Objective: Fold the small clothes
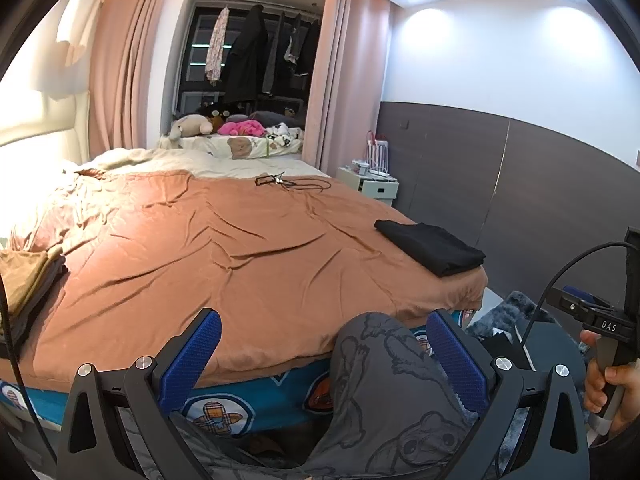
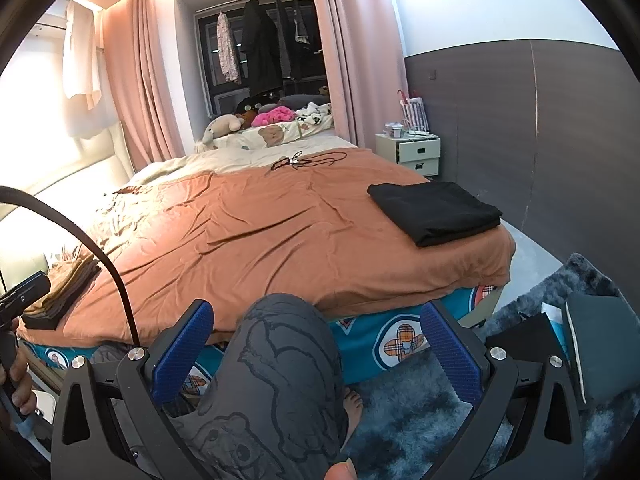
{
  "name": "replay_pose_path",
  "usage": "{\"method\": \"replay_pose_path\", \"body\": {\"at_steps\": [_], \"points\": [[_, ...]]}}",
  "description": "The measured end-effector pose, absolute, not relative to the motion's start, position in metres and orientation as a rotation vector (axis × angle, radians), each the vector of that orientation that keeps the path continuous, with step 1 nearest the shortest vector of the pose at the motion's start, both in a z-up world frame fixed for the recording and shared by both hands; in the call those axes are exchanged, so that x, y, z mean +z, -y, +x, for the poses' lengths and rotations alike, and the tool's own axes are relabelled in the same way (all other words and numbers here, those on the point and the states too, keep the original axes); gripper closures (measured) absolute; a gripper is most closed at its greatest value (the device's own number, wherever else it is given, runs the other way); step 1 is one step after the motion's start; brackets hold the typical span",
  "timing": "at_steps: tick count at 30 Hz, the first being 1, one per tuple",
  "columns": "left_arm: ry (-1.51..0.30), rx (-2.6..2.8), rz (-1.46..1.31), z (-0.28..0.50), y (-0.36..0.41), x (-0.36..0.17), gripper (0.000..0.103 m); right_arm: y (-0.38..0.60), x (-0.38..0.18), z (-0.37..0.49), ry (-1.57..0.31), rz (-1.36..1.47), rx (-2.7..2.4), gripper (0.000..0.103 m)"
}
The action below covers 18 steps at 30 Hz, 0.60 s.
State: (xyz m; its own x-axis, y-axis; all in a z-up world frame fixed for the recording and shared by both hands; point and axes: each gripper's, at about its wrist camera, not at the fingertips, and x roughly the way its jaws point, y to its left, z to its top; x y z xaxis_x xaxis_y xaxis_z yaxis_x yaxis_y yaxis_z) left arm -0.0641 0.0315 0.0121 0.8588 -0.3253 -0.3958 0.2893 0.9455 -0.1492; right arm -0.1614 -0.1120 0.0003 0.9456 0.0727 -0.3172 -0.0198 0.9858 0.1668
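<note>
A folded black garment lies flat at the right edge of the bed, right of centre in the right wrist view and at middle right in the left wrist view. A stack of folded tan and dark clothes sits at the opposite edge, at the far left of both frames. The orange cover between them is wrinkled and carries only a tangle of black cord near its far end. Both grippers hang off the foot of the bed, touching no cloth: the left gripper has its blue pads spread wide, and the right gripper is likewise wide apart. A person's knee in grey printed trousers fills the gap between the fingers in each view. A white nightstand stands against the grey wall panel, and soft toys crowd the window ledge between pink curtains.
</note>
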Motion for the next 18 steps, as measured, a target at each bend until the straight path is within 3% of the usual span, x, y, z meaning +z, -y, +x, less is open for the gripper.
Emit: {"method": "replay_pose_path", "body": {"at_steps": [18], "points": [[-0.433,-0.313,-0.094,-0.0666,-0.0381,0.0104,0.000,0.1072,0.0025,-0.1609,-0.335,0.159,0.047,0.000]]}}
